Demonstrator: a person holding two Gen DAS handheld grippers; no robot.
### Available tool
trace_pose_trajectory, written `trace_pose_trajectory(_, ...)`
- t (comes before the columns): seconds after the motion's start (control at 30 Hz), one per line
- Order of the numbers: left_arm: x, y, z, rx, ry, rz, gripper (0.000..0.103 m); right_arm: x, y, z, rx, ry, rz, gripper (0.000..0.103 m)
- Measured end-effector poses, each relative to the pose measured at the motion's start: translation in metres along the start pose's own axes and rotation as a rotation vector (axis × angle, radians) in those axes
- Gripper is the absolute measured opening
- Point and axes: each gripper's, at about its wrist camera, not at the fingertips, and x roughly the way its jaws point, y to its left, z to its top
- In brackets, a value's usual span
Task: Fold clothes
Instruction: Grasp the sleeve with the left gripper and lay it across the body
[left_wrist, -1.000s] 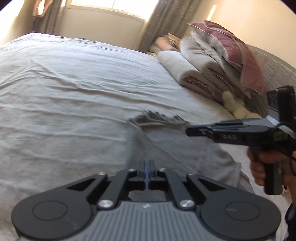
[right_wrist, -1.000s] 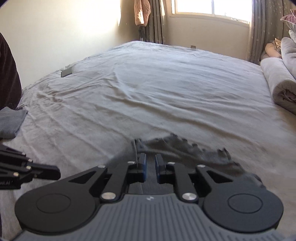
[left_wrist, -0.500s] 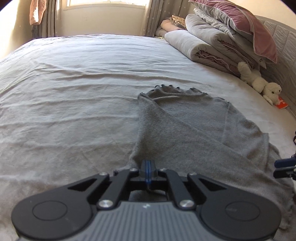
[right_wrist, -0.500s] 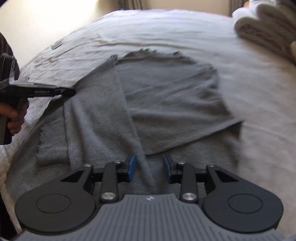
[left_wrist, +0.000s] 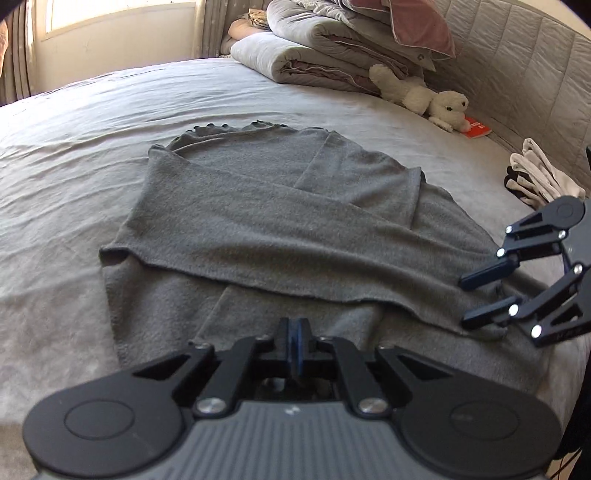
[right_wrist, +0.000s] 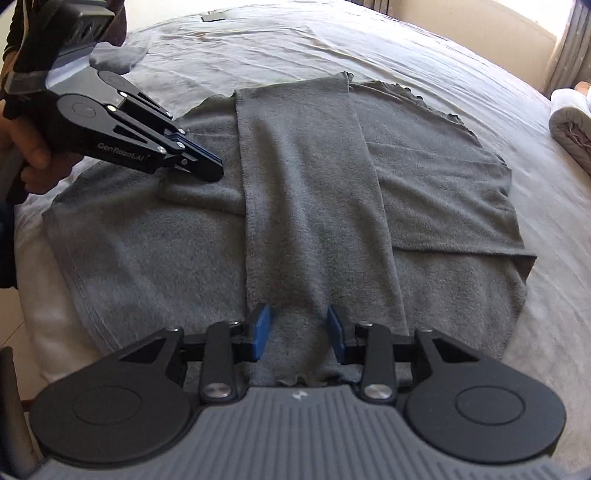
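On the left side of the bed (right_wrist: 332, 44), the left gripper (right_wrist: 212, 171) is clenched tight with its tip down on the grey top (right_wrist: 314, 184). The cloth puckers just beside it, but I cannot tell whether a pinch of fabric is caught between the pads. The top lies spread flat across the near middle of the bed. One long strip, probably a sleeve, is laid over its centre from far to near, and a side panel is turned in on the right.

Further right, the right gripper (left_wrist: 480, 299) is released. Its jaws have just been opening, and the strip's near end lies below the gap with neither pad pressing on it. I judge the inward folds done and the crosswise fold into a compact bundle still left. At the far right edge, a small heap of light and dark clothes (left_wrist: 535, 177) looks unfolded.
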Motion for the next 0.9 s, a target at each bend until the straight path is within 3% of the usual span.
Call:
trace_pose_trajectory(0.27,-0.009,0.004,-0.009,0.013,0.008,0.004,0.003,-0.017,-0.024,-0.02,0.09,0.011,-0.047,0.039)
trace_pose_trajectory(0.47,-0.016,0.007,-0.011,0.009,0.013,-0.006,0.004,-0.035,-0.031,-0.027,0.137,-0.075,-0.025,0.044)
trace_pose_trajectory(0.53,-0.016,0.006,-0.012,0.011,0.012,-0.004,0.004,-0.033,-0.034,-0.028,0.162,-0.072,-0.033,0.044)
trace_pose_trajectory(0.63,-0.017,0.004,-0.014,0.018,0.008,0.006,0.004,-0.014,-0.033,-0.03,0.136,0.02,-0.08,0.047)
trace_pose_trajectory(0.73,-0.021,0.007,-0.017,-0.005,0.007,0.004,0.005,-0.02,-0.039,-0.032,0.152,0.021,-0.105,0.054)
trace_pose_trajectory(0.9,-0.03,0.021,-0.032,-0.083,0.014,-0.019,0.006,-0.029,-0.045,-0.052,0.198,0.012,-0.086,0.055)
